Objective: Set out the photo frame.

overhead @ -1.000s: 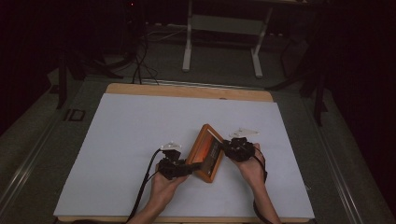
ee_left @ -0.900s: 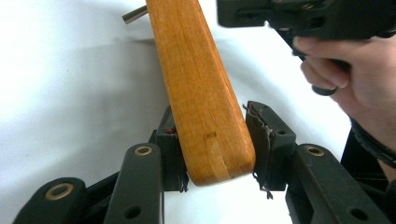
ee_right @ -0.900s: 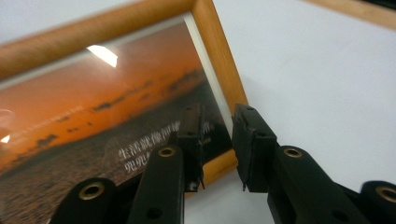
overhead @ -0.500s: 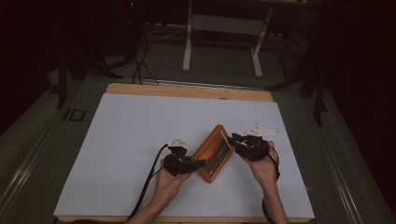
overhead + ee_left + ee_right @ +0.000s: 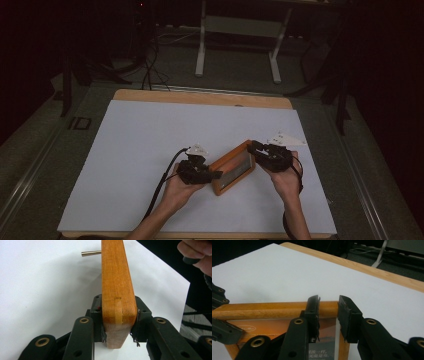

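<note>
Frame's swung flatter: left gripper closing, now clamped on the orange wooden picture frame, right gripper loosening around its corner; next, release.

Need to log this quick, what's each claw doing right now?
Left claw: shut on the wooden picture frame, jaws just closing.
Right claw: open astride the frame's corner, jaws just opening.

Place: a dim lab or recording room
Work surface: wooden table covered by a white sheet
Floor: grey carpet with loose cables
Background: white metal stand behind the table
</note>
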`<state>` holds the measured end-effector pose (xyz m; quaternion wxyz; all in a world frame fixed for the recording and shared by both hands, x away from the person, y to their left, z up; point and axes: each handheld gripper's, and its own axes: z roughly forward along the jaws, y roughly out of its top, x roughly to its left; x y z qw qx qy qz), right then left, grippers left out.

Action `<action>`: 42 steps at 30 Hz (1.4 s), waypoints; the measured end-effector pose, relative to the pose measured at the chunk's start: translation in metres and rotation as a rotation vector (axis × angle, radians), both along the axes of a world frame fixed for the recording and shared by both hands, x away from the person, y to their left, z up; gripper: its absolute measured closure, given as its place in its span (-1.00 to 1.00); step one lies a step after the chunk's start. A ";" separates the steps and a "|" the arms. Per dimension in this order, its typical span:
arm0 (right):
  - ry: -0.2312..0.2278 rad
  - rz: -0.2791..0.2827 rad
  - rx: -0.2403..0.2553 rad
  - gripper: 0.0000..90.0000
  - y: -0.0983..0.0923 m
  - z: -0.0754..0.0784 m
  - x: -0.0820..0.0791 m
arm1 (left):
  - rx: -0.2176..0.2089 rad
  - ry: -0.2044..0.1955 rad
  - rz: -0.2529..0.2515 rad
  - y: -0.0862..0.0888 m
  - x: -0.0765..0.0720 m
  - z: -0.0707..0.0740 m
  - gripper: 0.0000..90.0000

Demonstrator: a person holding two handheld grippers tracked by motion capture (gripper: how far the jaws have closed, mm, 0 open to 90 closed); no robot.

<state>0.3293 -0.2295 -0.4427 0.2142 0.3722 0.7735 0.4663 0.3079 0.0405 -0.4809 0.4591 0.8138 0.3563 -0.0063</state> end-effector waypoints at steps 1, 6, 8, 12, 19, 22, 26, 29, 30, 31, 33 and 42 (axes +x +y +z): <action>-0.004 0.000 0.001 0.51 0.000 0.001 -0.001 | 0.002 0.003 -0.004 0.001 0.001 0.001 0.53; -0.017 0.003 0.004 0.43 0.001 0.003 -0.002 | 0.014 0.013 -0.025 0.007 0.005 0.007 0.53; -0.016 0.005 0.003 0.39 0.001 0.003 -0.002 | 0.022 0.013 -0.035 0.009 0.007 0.010 0.53; -0.019 0.019 -0.007 0.34 0.003 0.004 -0.003 | 0.038 0.004 -0.055 0.012 0.010 0.017 0.53; -0.028 0.120 -0.027 0.08 0.009 0.006 -0.006 | 0.078 -0.025 -0.098 0.017 0.014 0.033 0.53; -0.035 0.170 -0.046 0.00 0.014 0.006 -0.007 | 0.110 -0.044 -0.134 0.019 0.015 0.042 0.53; -0.039 0.236 -0.064 -0.12 0.019 0.007 -0.010 | 0.139 -0.076 -0.197 0.023 0.015 0.055 0.53; -0.039 0.285 -0.071 -0.15 0.022 0.008 -0.011 | 0.142 -0.094 -0.250 0.026 0.016 0.063 0.53; -0.037 0.301 -0.070 -0.15 0.024 0.007 -0.012 | 0.142 -0.097 -0.262 0.027 0.016 0.065 0.53; -0.036 0.317 -0.074 -0.16 0.026 0.007 -0.013 | 0.144 -0.100 -0.272 0.028 0.016 0.067 0.53; -0.032 0.350 -0.079 -0.19 0.030 0.005 -0.013 | 0.141 -0.102 -0.286 0.029 0.017 0.070 0.53; -0.018 0.478 -0.101 -0.22 0.051 0.001 -0.015 | 0.136 -0.137 -0.377 0.027 0.023 0.077 0.53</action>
